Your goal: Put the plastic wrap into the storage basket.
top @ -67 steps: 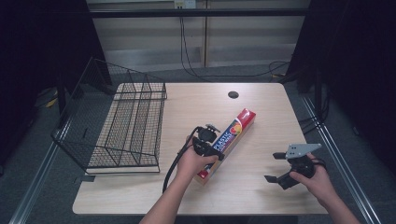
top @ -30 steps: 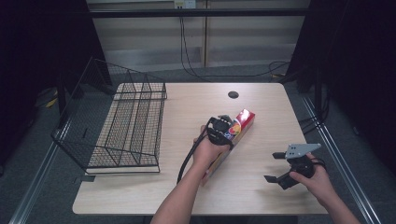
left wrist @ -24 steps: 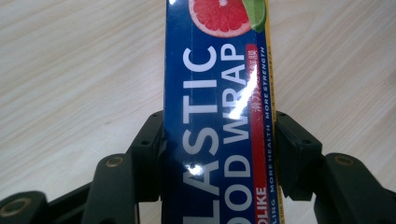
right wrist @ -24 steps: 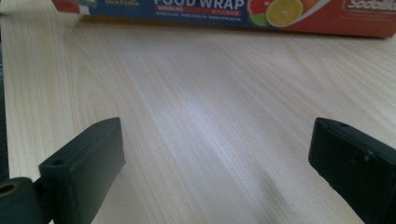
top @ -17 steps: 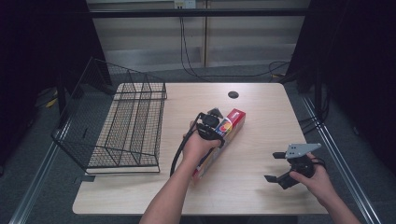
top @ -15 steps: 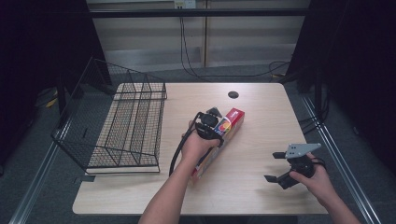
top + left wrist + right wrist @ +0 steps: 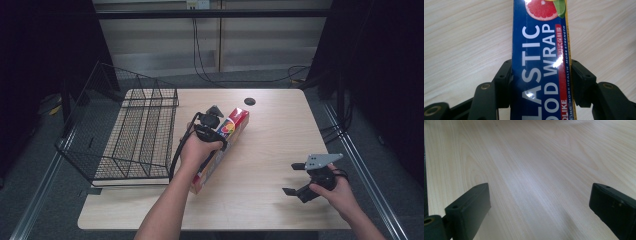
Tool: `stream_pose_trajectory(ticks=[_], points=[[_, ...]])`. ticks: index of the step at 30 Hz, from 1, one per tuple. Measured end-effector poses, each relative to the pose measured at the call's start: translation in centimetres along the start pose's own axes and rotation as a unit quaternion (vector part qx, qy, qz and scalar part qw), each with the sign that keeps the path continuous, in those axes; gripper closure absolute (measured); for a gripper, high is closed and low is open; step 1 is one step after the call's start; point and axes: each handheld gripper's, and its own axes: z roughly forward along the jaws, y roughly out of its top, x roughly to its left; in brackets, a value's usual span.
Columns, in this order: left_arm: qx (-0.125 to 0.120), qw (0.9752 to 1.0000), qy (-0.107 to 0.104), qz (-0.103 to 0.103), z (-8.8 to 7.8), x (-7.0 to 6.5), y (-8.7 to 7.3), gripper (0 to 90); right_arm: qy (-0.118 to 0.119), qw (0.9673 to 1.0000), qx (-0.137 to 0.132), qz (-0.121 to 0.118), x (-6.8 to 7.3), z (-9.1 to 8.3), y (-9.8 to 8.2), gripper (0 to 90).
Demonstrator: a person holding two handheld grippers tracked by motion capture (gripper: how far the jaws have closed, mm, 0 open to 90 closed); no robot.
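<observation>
Left gripper (image 7: 540,82) jaws clamp plastic wrap box (image 7: 540,62); right gripper (image 7: 540,212) jaws apart.

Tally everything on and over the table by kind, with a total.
Plastic wrap box: 1
Wire basket: 1
Handheld grippers: 2, the left gripper shut on the box, the right gripper open over bare table
Total: 4

On the worktop (image 7: 270,135), the left tongs (image 7: 212,122) clasp a long plastic wrap box (image 7: 235,125) near centre, its far end pointing toward one o'clock. A wire basket (image 7: 135,135) sits at nine o'clock. The right tongs (image 7: 305,177) hover at four o'clock, jaws apart.
</observation>
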Motion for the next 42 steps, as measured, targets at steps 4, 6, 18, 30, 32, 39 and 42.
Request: stream_pose_trajectory(ticks=[4,6,18,30,32,39,42], points=[[0.004,1.0,0.007,-0.003,-0.7,0.3,0.1,44.7,-0.001,1.0,0.0,0.0,0.0,0.0,0.0,3.3],[0.001,0.9999,0.011,0.001,-1.5,0.8,0.1,44.7,0.0,1.0,0.0,0.0,0.0,0.0,0.0,3.3],[-0.005,0.9996,0.02,-0.019,-4.3,2.4,0.0,44.6,0.0,1.0,-0.001,-0.002,0.0,0.1,0.0,3.3],[-0.01,0.9985,0.029,-0.045,-6.7,3.4,0.1,44.7,-0.001,1.0,-0.002,-0.004,0.0,0.0,0.1,3.3],[-0.011,0.9983,0.033,-0.047,-7.4,3.5,0.2,44.7,-0.001,1.0,0.001,-0.004,0.1,0.1,0.1,3.3],[-0.012,0.9975,0.041,-0.056,-8.4,3.8,0.3,44.7,0.0,1.0,-0.001,-0.004,0.1,0.0,0.1,3.3],[-0.01,0.9973,0.044,-0.058,-8.9,4.2,0.3,44.6,0.001,1.0,-0.001,-0.005,0.1,0.1,0.1,3.3]])
